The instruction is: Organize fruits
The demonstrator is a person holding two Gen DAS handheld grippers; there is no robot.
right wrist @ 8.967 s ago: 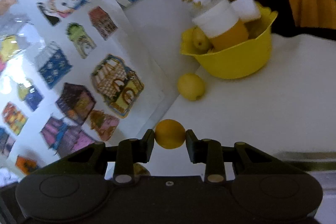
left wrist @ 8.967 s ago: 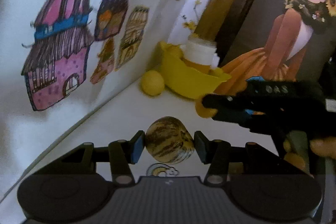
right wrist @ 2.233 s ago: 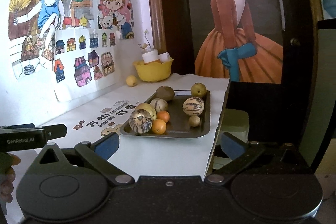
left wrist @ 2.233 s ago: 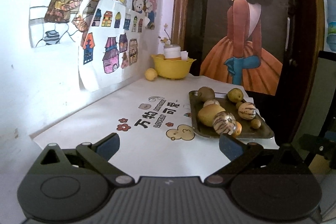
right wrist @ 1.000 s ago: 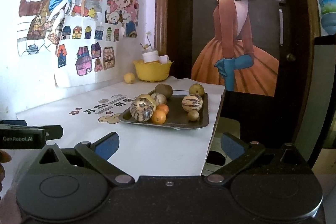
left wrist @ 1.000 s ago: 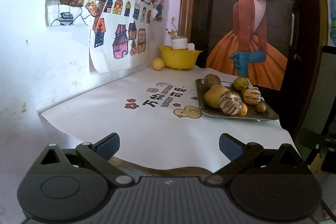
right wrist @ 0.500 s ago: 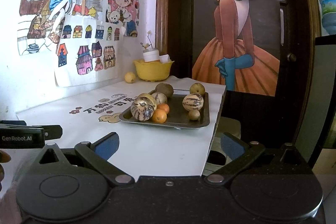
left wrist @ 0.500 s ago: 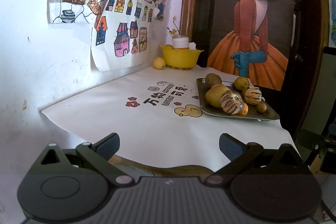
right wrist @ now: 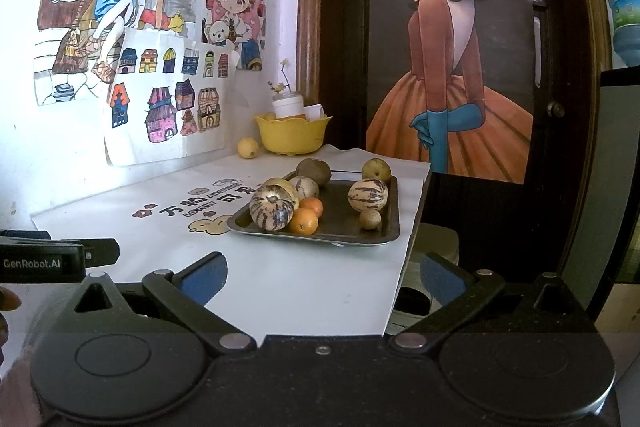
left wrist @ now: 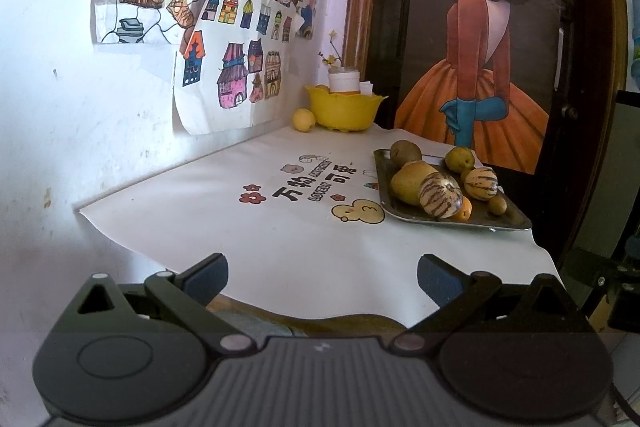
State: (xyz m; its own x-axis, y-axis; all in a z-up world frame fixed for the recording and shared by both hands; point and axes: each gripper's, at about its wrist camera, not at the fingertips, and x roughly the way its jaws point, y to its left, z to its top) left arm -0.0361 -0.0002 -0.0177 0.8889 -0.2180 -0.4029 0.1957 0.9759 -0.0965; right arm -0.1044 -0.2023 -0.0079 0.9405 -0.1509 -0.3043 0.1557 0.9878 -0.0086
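While both grippers hang back off near table edge, left gripper spread wide, holding nothing; right gripper likewise spread, holding nothing. Dark rectangular metal tray sits on white printed tablecloth near right edge, carrying fruits: 3 striped melons, nearest one, 2 small oranges, brownish round fruits. Yellow plastic bowl at far corner by wall; yellow lemon just beside bowl on cloth.
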